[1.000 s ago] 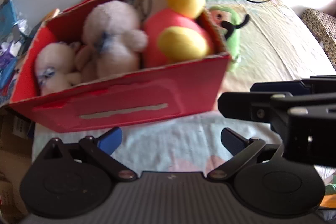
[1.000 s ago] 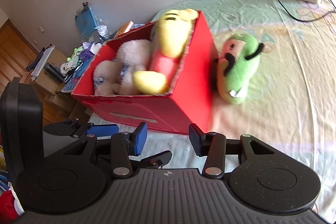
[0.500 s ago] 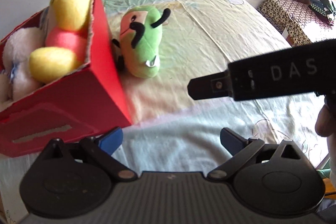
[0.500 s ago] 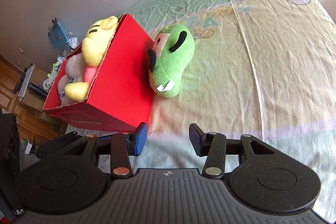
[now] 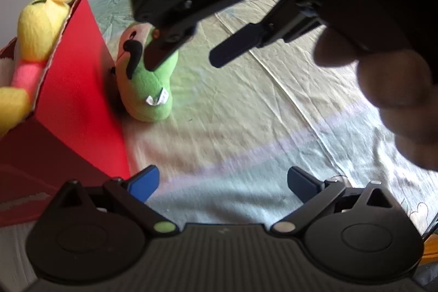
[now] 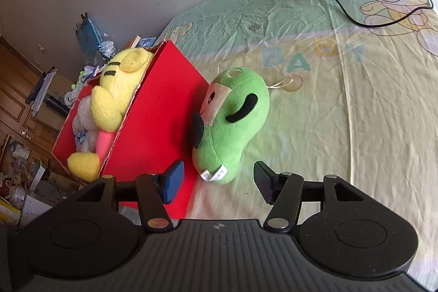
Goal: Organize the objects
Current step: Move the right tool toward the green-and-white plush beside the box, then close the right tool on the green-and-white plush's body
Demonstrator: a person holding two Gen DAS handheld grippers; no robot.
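Across the bedsheet point(image 6: 342, 114), the green toy point(image 6: 232, 127) lay against a red box point(image 6: 153, 122), partly hidden leftward by the right gripper point(image 6: 217, 178), spread just before it; the left gripper point(image 5: 223, 184) gaped too.

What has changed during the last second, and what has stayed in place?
The right tool has come close to the green plush toy, open, one finger on each side. It holds nothing yet. The left tool stays open. The toy still lies against the red cardboard box.
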